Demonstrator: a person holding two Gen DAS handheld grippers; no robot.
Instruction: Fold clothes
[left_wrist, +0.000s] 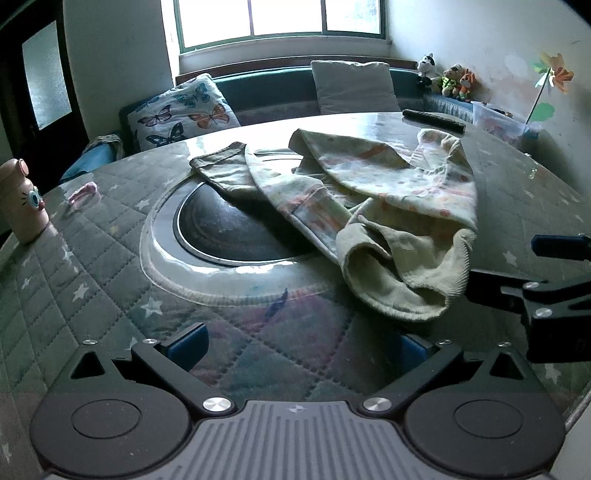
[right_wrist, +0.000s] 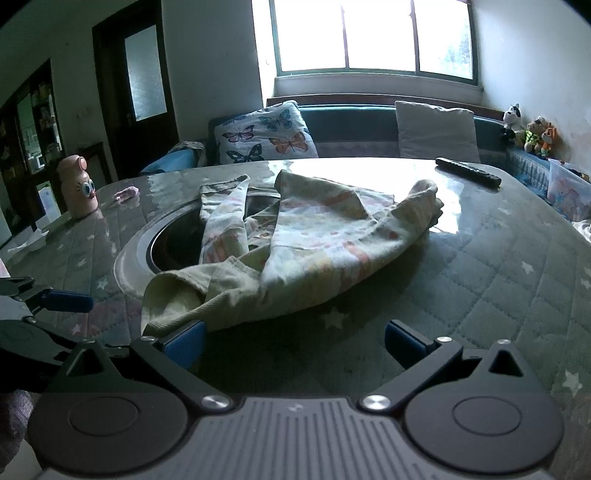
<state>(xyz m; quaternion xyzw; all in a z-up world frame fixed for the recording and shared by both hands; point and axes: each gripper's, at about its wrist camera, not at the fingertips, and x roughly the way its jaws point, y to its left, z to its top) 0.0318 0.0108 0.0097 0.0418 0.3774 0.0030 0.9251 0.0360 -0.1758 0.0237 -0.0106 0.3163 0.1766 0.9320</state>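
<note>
Tabletop (left_wrist: 92, 280): garment (left_wrist: 369, 206) just beyond spread tongs (right_wrist: 293, 345).

A crumpled patterned garment (right_wrist: 295, 243) lies mid-frame on the quilted table (right_wrist: 480, 266); the right gripper (right_wrist: 293, 341) gapes at the bottom, empty.

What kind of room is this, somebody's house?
Most likely a home living or dining room: a cushioned bench under the window holds a butterfly pillow, soft toys sit in the corner, and a crumpled garment lies on the quilt-covered round table.
</note>
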